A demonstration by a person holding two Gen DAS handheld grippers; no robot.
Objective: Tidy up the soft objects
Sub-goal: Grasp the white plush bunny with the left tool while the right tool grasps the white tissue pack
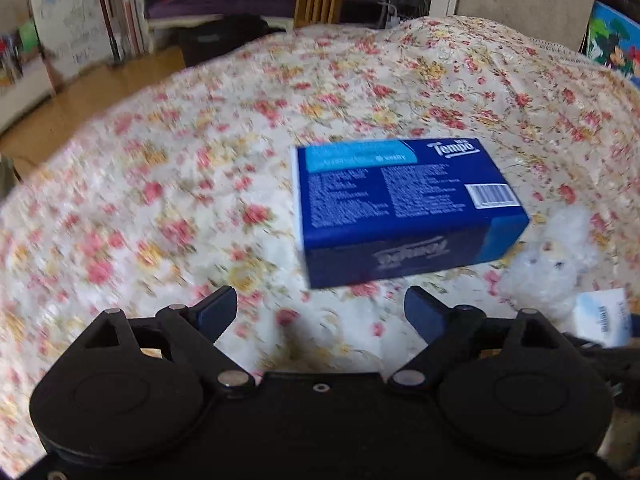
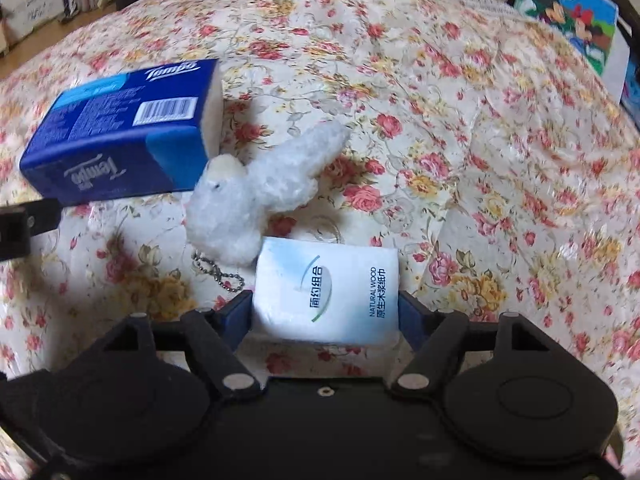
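Note:
A blue Tempo tissue pack [image 1: 404,204] lies on the floral cloth just beyond my left gripper [image 1: 320,312], which is open and empty. To its right sits a small white plush toy [image 1: 548,264]. In the right wrist view my right gripper [image 2: 326,316] is shut on a white tissue pack [image 2: 328,292], with a blue pad against each side of it. The plush toy [image 2: 256,192] lies just beyond that pack, its bead chain [image 2: 220,274] trailing toward me. The blue pack [image 2: 120,132] rests at the left, touching the toy's head.
The floral cloth [image 1: 160,200] drapes a rounded surface and falls off at the left toward a wooden floor [image 1: 60,120]. A wooden chair [image 1: 318,0] stands beyond the far edge. A colourful cartoon picture [image 2: 572,20] leans at the far right.

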